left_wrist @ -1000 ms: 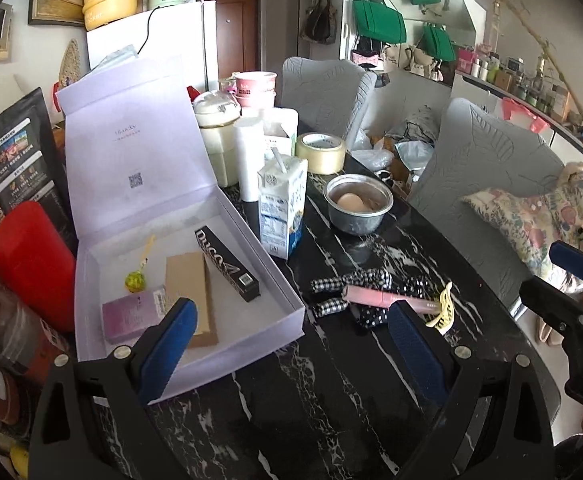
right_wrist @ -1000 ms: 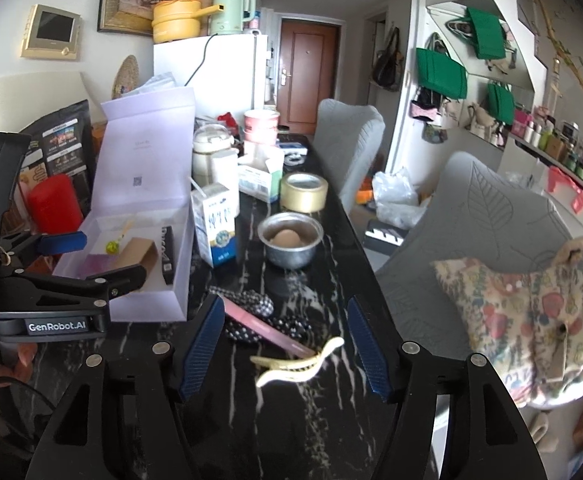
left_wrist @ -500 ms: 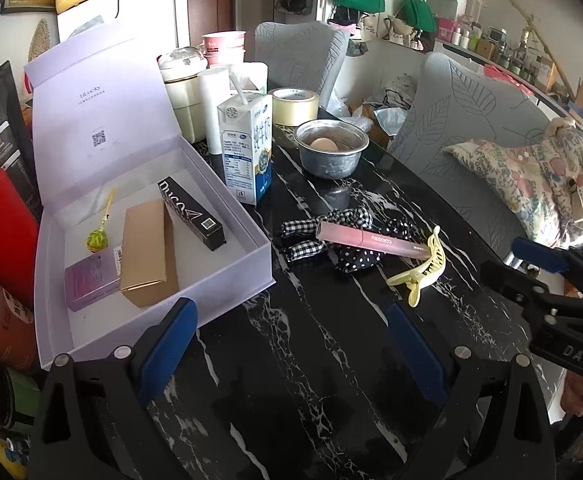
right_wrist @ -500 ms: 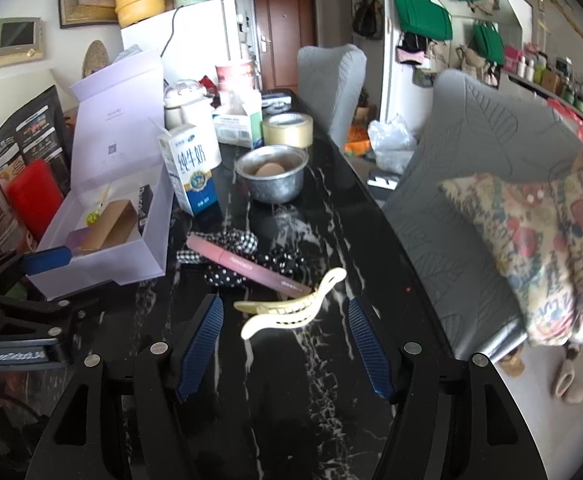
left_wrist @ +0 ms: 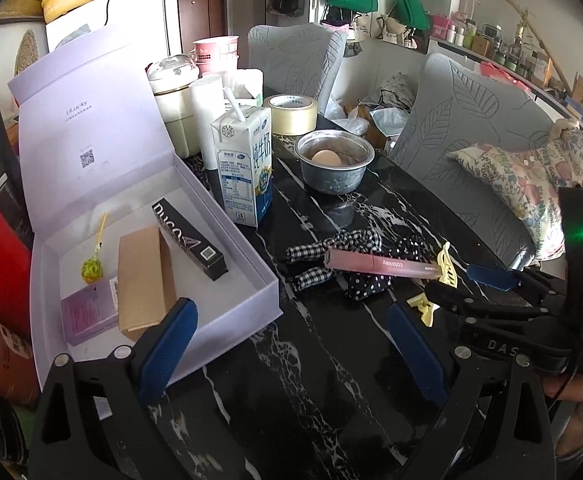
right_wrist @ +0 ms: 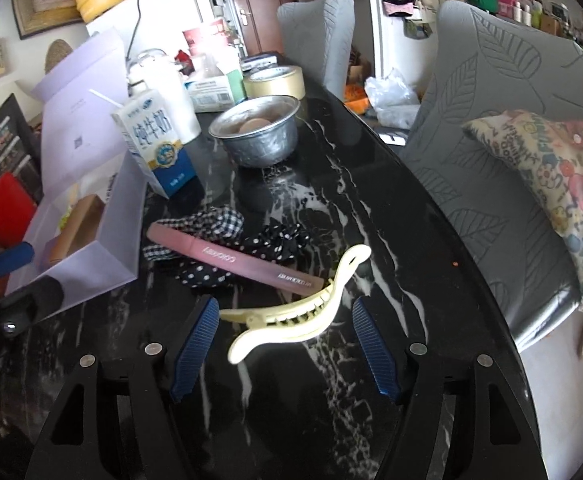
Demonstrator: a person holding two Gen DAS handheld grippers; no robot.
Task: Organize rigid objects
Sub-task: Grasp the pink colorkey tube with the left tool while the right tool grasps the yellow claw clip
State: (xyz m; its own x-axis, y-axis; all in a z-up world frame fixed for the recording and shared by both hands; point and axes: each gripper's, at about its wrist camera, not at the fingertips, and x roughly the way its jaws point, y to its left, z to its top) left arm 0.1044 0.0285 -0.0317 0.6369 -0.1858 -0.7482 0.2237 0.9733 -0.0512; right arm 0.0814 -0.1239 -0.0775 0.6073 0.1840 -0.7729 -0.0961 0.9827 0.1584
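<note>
Hair clip [right_wrist: 299, 312], pale yellow, lies on the black table [right_wrist: 391, 208], near the table's right edge and close to the near end. It is the thing to pick up now. One end of it touches the pink box [right_wrist: 231, 258], which lies on top of the spotted and checked hair ties [right_wrist: 267, 240].

Right gripper [right_wrist: 285, 344] is low over the clip. Its two blue pads stand apart, one on each side of the clip, and do not touch it. The jaws have just been opening a bit more, with the clip between them. So it holds nothing yet.

Left gripper [left_wrist: 291, 352] hangs over the table's near end, by the corner of the purple box [left_wrist: 251, 264]. Its pads are wide apart too, with nothing in them.

That purple box sits along the table's left edge with its lid up. A black box [left_wrist: 189, 240], a brown box [left_wrist: 143, 280], a small purple box [left_wrist: 89, 312] and a little green charm [left_wrist: 92, 270] are already inside. A milk carton [left_wrist: 243, 168] and a metal bowl [left_wrist: 333, 160] stand farther back.

I think the step is the reach for the clip. Next, the right gripper should go down a little more, so the pads are beside the thick middle of the clip, then squeeze. The clip is curved and smooth, so it may slip or twist. Then it can be lifted and carried over to the free space in the purple box.
</note>
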